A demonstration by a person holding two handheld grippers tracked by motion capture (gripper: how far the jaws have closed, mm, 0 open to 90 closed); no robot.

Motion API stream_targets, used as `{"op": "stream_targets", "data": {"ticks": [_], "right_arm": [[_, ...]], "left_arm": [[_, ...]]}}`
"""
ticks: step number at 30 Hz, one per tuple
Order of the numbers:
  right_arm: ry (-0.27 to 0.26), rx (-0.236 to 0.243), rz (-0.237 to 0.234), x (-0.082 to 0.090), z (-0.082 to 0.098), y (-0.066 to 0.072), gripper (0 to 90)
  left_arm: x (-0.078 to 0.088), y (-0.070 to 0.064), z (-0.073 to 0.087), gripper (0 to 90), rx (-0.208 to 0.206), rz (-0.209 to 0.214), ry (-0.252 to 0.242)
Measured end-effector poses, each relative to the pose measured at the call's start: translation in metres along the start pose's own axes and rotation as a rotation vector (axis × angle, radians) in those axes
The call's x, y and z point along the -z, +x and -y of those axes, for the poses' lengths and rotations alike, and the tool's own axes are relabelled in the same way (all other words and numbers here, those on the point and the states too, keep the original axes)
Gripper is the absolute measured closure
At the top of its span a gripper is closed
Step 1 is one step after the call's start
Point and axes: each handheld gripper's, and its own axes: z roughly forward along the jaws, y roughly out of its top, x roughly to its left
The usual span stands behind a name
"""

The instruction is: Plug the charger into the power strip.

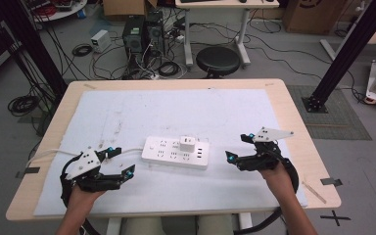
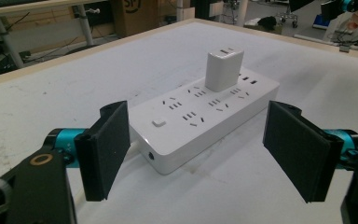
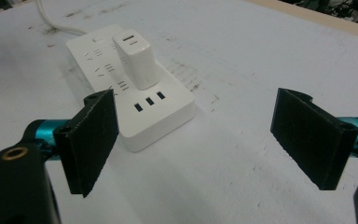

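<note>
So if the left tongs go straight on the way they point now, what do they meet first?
Probably the near end of the white power strip, which lies directly between the open left tongs ahead; the white charger plugged into it sits farther along.

One white power strip [image 1: 176, 152], one white charger [image 1: 187, 144] plugged into it, one white mat [image 1: 127, 112], two claws: left [image 1: 122, 161], right [image 1: 239, 147].

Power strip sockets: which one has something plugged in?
The back-row socket nearest the USB end of the power strip: a white charger block stands upright in it. All the other sockets are bare, as are the three USB ports.
</note>
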Motion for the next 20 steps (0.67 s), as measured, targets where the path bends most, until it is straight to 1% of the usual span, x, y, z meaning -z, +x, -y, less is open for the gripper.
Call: {"op": "stream_targets", "data": {"ticks": [3, 4, 12, 16, 20], "right_arm": [[-0.005, 0.0, 0.001, 0.004, 0.003, -0.001, 15.5], [-0.006, -0.002, 0.004, 0.005, 0.004, -0.001, 15.5], [-0.017, -0.022, 0.008, 0.009, 0.01, -0.003, 15.5], [-0.019, -0.021, 0.011, 0.01, 0.013, -0.005, 15.6], [-0.017, -0.033, 0.017, 0.012, 0.015, -0.006, 15.5]], "left_arm": [[-0.001, -0.001, -0.001, 23.2, -0.008, 0.003, 0.003], [-0.001, -0.002, -0.001, 23.2, -0.003, 0.002, 0.002], [-0.003, -0.002, -0.002, 23.2, -0.008, 0.007, 0.008], [-0.003, -0.002, 0.0, 23.2, -0.001, 0.004, 0.01], [-0.003, 0.0, 0.003, 23.2, 0.009, -0.004, 0.01]]}}
